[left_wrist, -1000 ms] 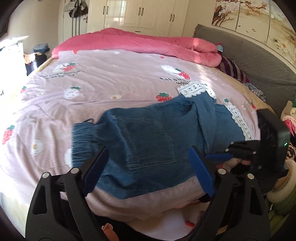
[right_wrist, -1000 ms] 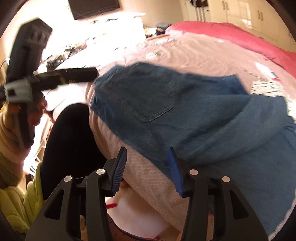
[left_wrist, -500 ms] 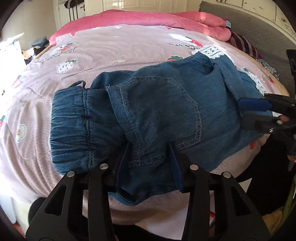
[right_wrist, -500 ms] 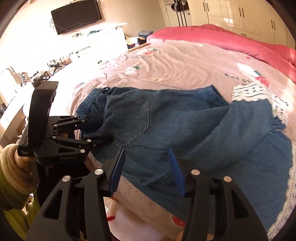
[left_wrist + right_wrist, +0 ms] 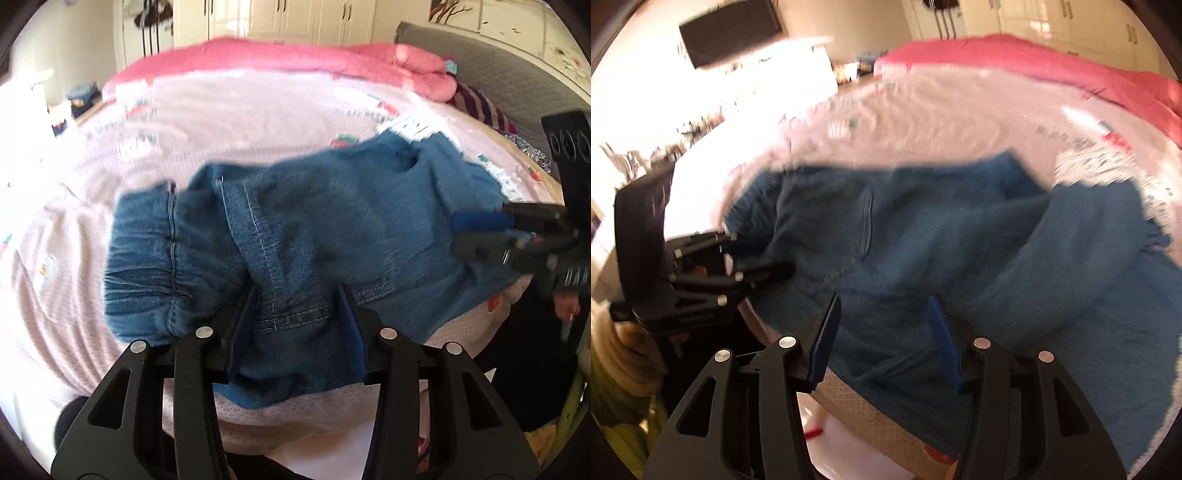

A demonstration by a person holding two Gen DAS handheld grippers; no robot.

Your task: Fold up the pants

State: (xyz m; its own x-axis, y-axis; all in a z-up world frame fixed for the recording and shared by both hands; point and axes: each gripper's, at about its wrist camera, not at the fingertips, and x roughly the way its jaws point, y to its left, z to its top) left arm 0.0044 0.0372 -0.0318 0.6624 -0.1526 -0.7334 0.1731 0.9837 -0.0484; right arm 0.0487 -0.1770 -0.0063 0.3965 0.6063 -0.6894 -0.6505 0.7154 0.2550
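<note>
Both tongs are widening slightly: your left gripper [image 5: 299, 325], having dropped onto the near edge of the pants [image 5: 332, 229] on the bed [image 5: 221, 122], is bracketing bunched denim, while your right gripper [image 5: 882, 336] is straddling flat cloth ungripped, so the fold is only starting.

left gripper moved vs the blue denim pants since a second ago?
Yes. The left gripper dropped onto the blue denim pants, now straddling the pocket hem near the pink bedsheet's front edge; jaws opening.
</note>
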